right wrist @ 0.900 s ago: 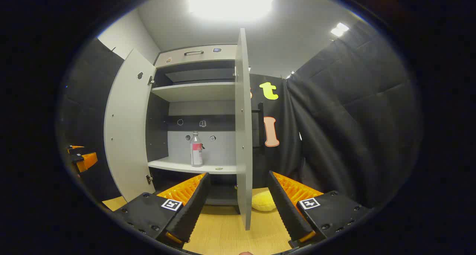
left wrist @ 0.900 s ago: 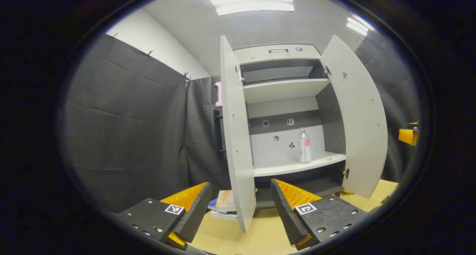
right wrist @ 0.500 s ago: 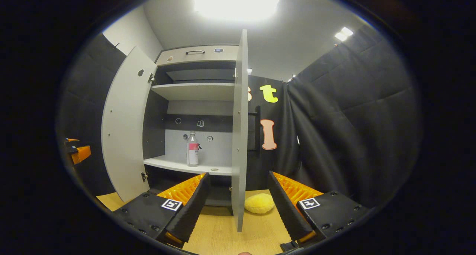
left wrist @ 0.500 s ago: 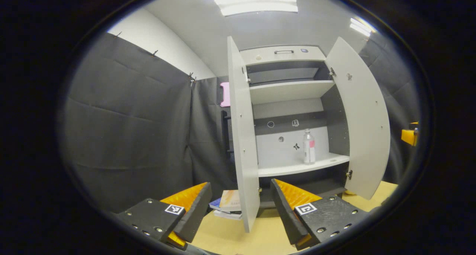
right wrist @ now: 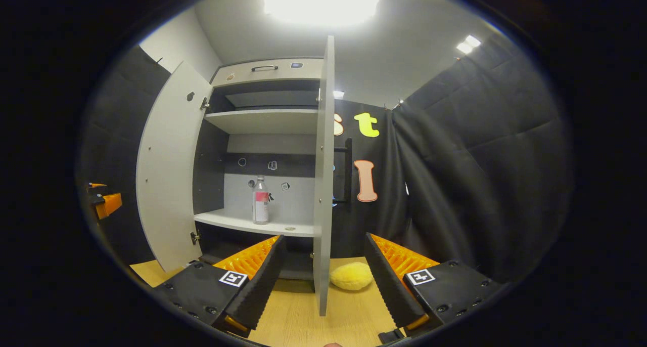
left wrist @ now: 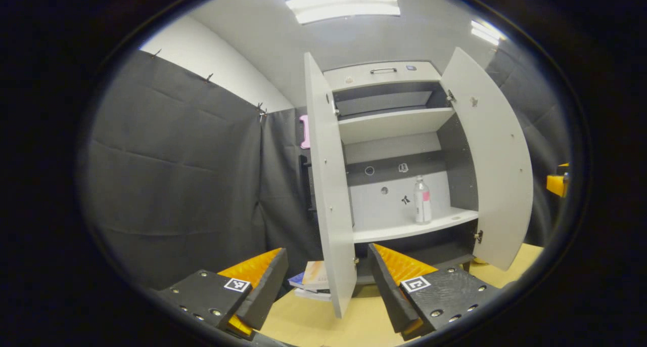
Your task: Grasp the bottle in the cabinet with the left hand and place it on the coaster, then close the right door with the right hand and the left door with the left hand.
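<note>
Jaws of both grippers — left [left wrist: 323, 286], right [right wrist: 323, 281] — hang wide apart, empty, barely shifted this past second; bottle [left wrist: 422, 200] still on its shelf [left wrist: 399, 230], reach not begun.

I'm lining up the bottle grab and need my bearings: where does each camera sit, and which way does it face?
Left gripper view: rides the left tool, facing the open cabinet from its left; own two fingers show at bottom, spread apart.
Right gripper view: rides the right tool, facing the cabinet from its right, in line with the right door's edge; own fingers show, spread apart.
Shared: the bottle upright on the lower shelf, both doors open, the wooden table.
</note>
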